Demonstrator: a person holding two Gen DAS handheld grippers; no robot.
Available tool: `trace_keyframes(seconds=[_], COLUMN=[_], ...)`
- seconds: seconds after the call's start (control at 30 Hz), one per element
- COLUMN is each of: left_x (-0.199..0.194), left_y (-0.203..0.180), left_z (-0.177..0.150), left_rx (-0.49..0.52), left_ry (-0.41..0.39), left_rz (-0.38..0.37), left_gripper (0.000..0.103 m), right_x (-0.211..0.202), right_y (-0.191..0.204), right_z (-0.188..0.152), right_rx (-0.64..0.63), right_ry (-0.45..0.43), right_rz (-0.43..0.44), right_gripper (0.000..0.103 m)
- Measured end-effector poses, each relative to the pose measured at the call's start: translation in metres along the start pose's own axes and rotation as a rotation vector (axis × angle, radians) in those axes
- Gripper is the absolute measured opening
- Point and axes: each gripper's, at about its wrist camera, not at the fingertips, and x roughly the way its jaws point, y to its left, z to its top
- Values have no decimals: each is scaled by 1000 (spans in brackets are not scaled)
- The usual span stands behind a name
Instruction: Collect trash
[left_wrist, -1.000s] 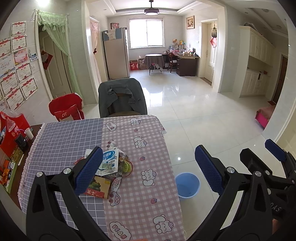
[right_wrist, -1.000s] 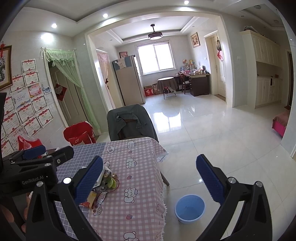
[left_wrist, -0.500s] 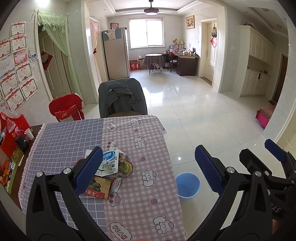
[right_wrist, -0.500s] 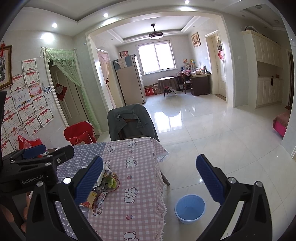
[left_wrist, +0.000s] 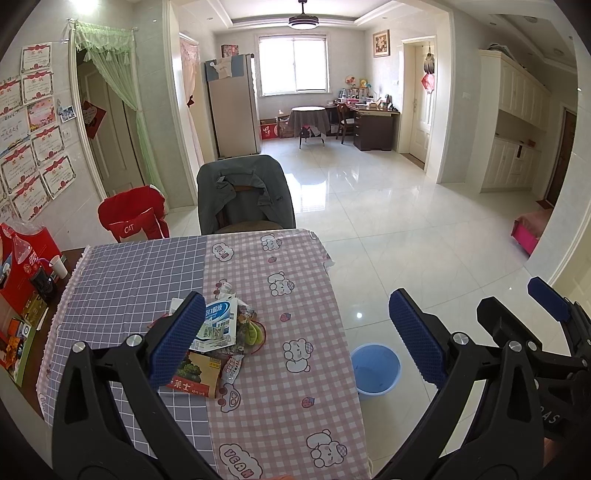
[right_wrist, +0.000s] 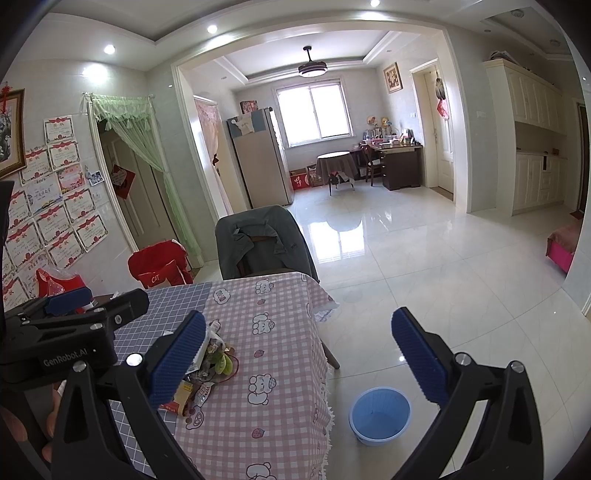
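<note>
Glossy white tile floor (left_wrist: 388, 206) runs through an open plan room to a bright window (left_wrist: 292, 63) on the far wall, with a ceiling lamp (left_wrist: 303, 20) above. Certificates (left_wrist: 31, 136) cover the left wall; a jacket-draped chair (left_wrist: 243, 195) stands at the table's (left_wrist: 280, 266) far end.

A gray jacket is hanging over the chair (left_wrist: 243, 195) behind the checked tablecloth (left_wrist: 295, 288), a red cushion (left_wrist: 135, 229) is sitting by the green curtain (left_wrist: 122, 92), and a tall fridge (left_wrist: 231, 107) is standing far back.
</note>
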Motion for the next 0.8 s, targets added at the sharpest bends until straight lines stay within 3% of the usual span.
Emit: trace_keyframes(seconds=[0.47, 0.8], left_x=[1, 8], left_y=[1, -3], left_z=[0, 4], left_rx=[-3, -13], left_ry=[3, 10], left_rz=[8, 27], left_gripper=[98, 98], right_x=[8, 10], right_y=[-6, -12], right_z=[5, 8], right_rx=[5, 37], right_ry=[7, -7], right_rz=[22, 110], right_gripper=[99, 99])
